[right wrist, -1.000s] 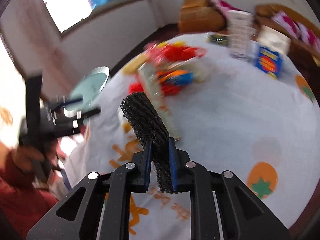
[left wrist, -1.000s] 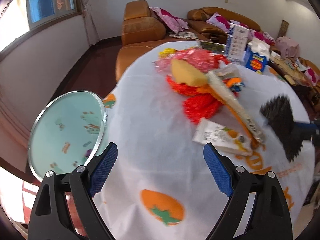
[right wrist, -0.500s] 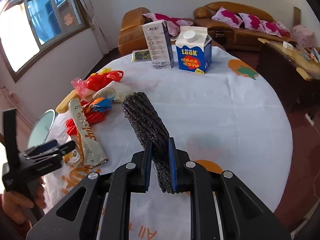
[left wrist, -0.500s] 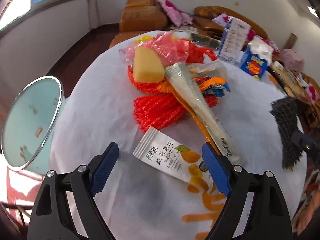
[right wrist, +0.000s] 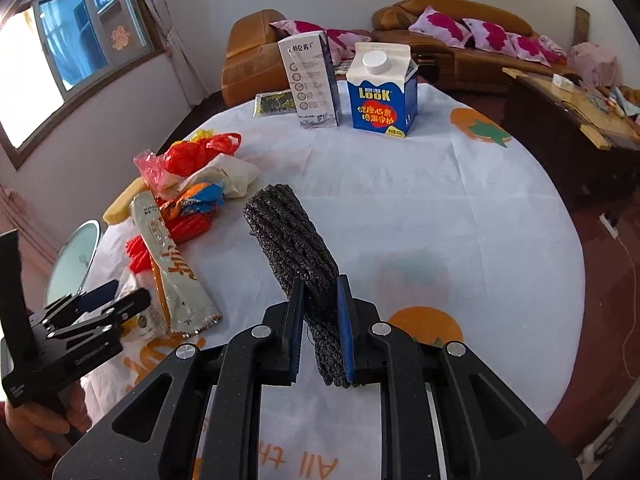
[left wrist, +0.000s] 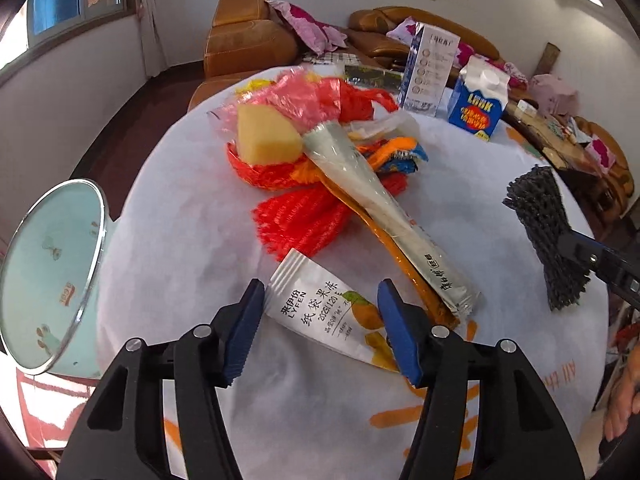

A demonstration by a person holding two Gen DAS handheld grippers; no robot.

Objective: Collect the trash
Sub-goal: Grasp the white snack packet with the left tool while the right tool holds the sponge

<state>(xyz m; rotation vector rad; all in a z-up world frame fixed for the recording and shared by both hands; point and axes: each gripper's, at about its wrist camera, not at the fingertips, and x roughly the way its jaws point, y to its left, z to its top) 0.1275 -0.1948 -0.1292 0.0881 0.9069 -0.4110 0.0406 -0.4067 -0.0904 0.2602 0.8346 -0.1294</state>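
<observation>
My left gripper (left wrist: 320,312) is open, its blue pads on either side of a white jelly pouch (left wrist: 332,312) that lies flat on the white tablecloth. Behind the pouch lie a long silver wrapper (left wrist: 380,216), red netting (left wrist: 300,216), a yellow sponge (left wrist: 266,138) and pink and red plastic bags (left wrist: 316,94). My right gripper (right wrist: 319,320) is shut on a black foam net (right wrist: 292,240) and holds it above the table; the net also shows in the left wrist view (left wrist: 544,220). The left gripper shows at the lower left of the right wrist view (right wrist: 108,300).
A pale green bin (left wrist: 48,276) with a metal rim stands off the table's left edge. A blue milk carton (right wrist: 382,88), a tall white carton (right wrist: 314,80) and a dark packet (right wrist: 276,104) stand at the table's far side. Brown sofas and a side table lie beyond.
My left gripper has moved forward from near the bin to over the white pouch. My right gripper has swung round to face the cartons, still holding the black net.
</observation>
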